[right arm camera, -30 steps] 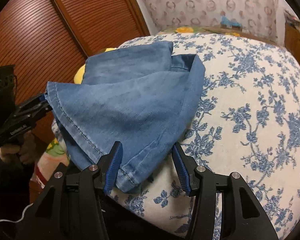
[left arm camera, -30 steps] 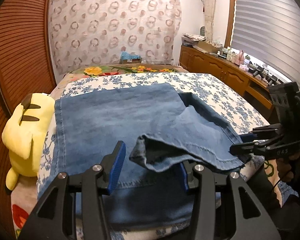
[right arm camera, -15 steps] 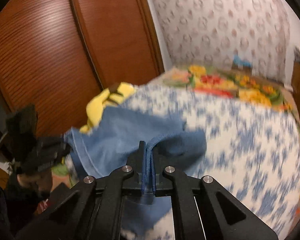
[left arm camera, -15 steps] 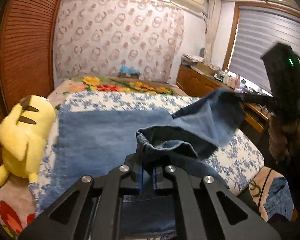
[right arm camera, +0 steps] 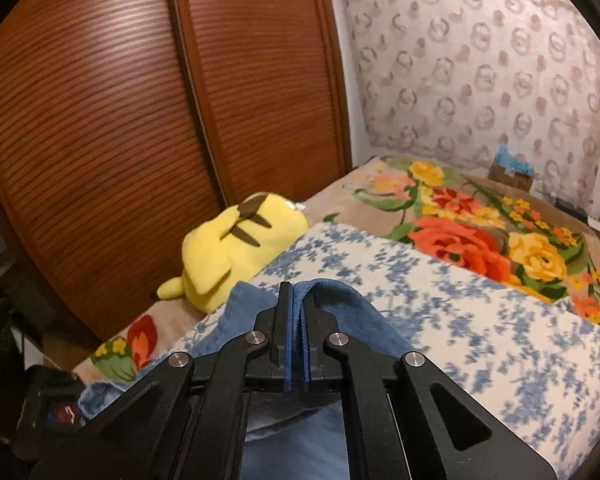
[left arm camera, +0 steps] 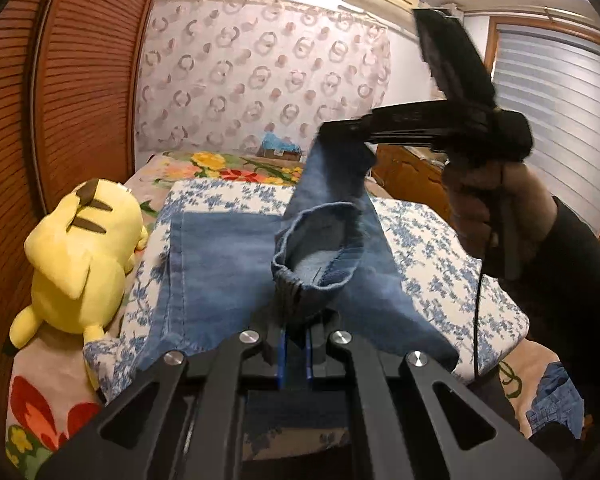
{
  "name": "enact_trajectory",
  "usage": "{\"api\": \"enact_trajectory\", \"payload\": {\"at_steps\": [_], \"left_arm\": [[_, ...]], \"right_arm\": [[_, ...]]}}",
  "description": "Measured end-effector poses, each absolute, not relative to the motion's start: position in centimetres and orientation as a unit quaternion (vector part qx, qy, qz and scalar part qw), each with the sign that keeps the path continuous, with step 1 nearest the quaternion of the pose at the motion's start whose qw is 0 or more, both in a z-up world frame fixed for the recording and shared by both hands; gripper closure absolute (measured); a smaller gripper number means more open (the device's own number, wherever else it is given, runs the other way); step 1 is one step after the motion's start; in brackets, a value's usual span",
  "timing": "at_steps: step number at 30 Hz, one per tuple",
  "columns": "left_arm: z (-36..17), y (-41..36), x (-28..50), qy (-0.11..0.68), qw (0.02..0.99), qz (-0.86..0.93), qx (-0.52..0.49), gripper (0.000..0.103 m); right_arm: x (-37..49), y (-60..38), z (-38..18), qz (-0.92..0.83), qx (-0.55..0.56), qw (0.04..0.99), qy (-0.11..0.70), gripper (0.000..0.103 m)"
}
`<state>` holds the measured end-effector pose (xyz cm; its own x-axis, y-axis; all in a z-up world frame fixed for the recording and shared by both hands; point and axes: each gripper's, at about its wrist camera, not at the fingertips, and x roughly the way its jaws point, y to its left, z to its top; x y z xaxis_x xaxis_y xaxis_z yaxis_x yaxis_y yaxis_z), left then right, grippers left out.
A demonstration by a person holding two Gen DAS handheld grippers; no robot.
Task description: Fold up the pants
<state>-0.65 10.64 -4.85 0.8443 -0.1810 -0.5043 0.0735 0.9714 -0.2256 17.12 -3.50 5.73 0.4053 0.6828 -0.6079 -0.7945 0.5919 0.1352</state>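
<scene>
Two grippers lift blue denim pants off a bed.
Left gripper is clamped on the waistband near the bed's front edge; right gripper pinches a raised leg end above its middle.

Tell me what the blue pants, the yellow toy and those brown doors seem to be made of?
The pants look like soft, matte, washed denim: faded blue weave, stitched seams. The yellow toy looks like plush fabric, fuzzy and stuffed. The brown doors look like varnished wood with fine horizontal slats and a slight sheen, though a wood-look laminate is possible.
</scene>
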Motion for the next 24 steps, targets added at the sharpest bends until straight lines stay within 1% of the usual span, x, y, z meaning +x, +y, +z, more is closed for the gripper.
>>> {"api": "enact_trajectory", "payload": {"at_steps": [8,13,17,18,20,22,24], "left_arm": [[-8.2,11.1,-0.5,0.312,0.945,-0.039,-0.091,0.1],[-10.4,11.7,-0.4,0.342,0.933,-0.034,-0.108,0.096],[-10.8,11.7,-0.5,0.344,0.932,-0.032,-0.106,0.096],[-10.8,11.6,-0.5,0.344,0.933,-0.031,-0.102,0.096],[-10.9,11.8,-0.5,0.345,0.932,-0.032,-0.106,0.095],[-10.8,12.1,-0.7,0.341,0.932,-0.033,-0.114,0.094],[-10.6,12.5,-0.9,0.333,0.934,-0.034,-0.125,0.093]], "right_arm": [[18.6,1.4,0.8,0.438,-0.119,0.816,0.358,0.102],[19.2,3.3,-1.9,0.424,-0.127,0.809,0.386,0.101],[18.6,3.0,-1.3,0.412,-0.142,0.824,0.362,0.086],[18.5,2.4,-0.6,0.406,-0.139,0.834,0.346,0.084],[18.6,1.3,0.6,0.411,-0.123,0.841,0.329,0.074],[18.7,0.1,1.6,0.411,-0.118,0.847,0.316,0.071],[18.7,-1.1,1.8,0.403,-0.125,0.852,0.309,0.071]]}}
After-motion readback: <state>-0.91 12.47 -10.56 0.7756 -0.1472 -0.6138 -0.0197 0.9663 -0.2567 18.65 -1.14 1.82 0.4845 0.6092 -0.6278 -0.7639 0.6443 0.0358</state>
